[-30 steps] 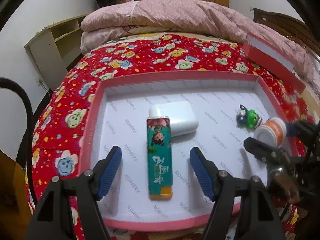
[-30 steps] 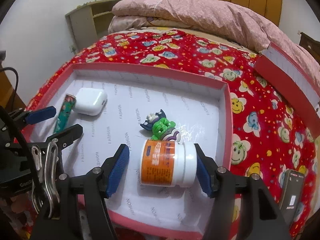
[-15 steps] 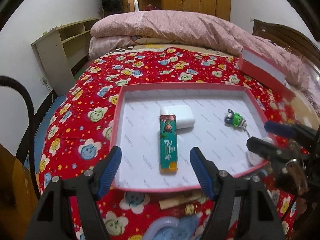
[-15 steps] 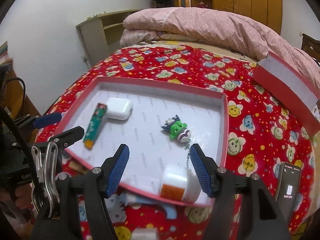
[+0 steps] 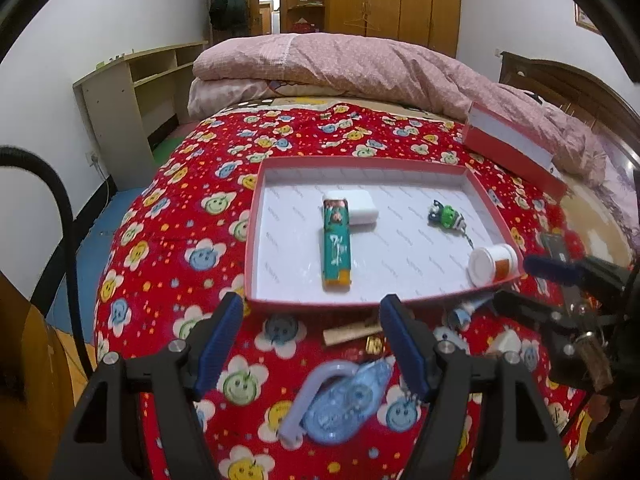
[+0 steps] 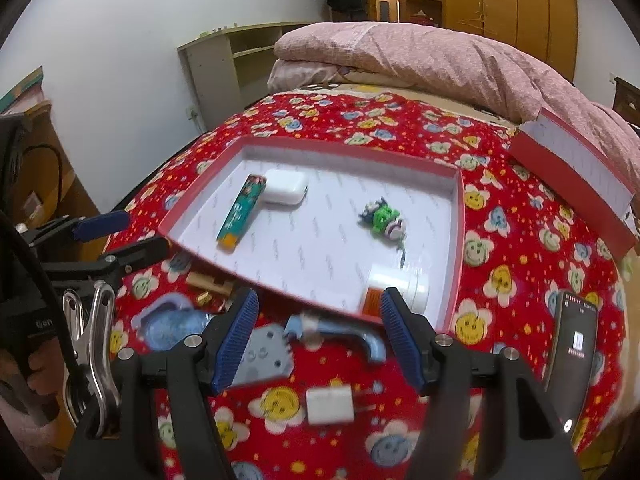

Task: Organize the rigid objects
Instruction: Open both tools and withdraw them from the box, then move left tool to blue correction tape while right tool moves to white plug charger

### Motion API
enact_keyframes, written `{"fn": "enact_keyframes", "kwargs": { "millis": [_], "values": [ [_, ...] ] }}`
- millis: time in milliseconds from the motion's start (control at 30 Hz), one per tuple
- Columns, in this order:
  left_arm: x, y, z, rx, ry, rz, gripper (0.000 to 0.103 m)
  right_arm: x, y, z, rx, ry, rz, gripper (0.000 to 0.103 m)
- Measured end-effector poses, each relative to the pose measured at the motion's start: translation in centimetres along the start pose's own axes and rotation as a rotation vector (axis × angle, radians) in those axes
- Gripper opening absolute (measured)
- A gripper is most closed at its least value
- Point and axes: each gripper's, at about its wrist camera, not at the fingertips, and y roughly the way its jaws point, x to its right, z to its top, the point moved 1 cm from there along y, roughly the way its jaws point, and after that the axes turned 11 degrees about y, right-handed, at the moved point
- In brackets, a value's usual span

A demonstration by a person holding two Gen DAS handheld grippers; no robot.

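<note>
— Both claws first: left gripper [image 5: 312, 344] has its blue pads spread apart with nothing between them, hanging over the red flowered bedspread [image 5: 168, 248] on the near side of the red tray [image 5: 256, 216].

— And the right gripper [image 6: 318, 340]?

— Same story, jaws parted and gripping nothing (the things seen between its pads lie on the bedspread beneath it). It too sits near of the tray's front edge.

— What's in the tray?

— Four things. A green lighter [image 5: 337, 252] lies lengthwise left of centre, its far end touching a white earbud case [image 5: 358, 210]. To the right, a small green toy figure [image 5: 444, 216] with a short chain. At the near right corner, a white-capped orange bottle [image 5: 492, 266] lies on its side against the front wall.

— Anything outside?

— On the bedspread near the tray: a blue correction tape dispenser [image 5: 344, 400], a small wooden piece [image 5: 352, 332], a blue-and-white tube [image 6: 340, 330], a grey-blue plug [image 6: 264, 356] and a white charger block [image 6: 330, 406]. A dark phone [image 6: 572, 356] lies far right, and the tray's lid [image 5: 516, 148] leans by the pink quilt [image 5: 360, 64].
</note>
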Motion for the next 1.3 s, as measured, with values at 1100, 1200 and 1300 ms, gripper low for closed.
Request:
{"fn": "enact_keyframes", "kwargs": {
  "millis": [1100,1200,1300],
  "values": [
    [4.0,-1.9,-8.9,-0.111,0.023,-0.124,0.074,1.4,0.2,-7.2,-0.058,0.009,-0.061,0.065],
    [4.4,-0.9,-9.0,-0.128,0.019,-0.116,0.074,1.4,0.3,-7.3,-0.058,0.012,-0.058,0.065],
    [4.3,0.3,-8.7,-0.122,0.015,-0.063,0.074,1.3,0.3,-7.5,-0.058,0.010,-0.056,0.065]
  ]
}}
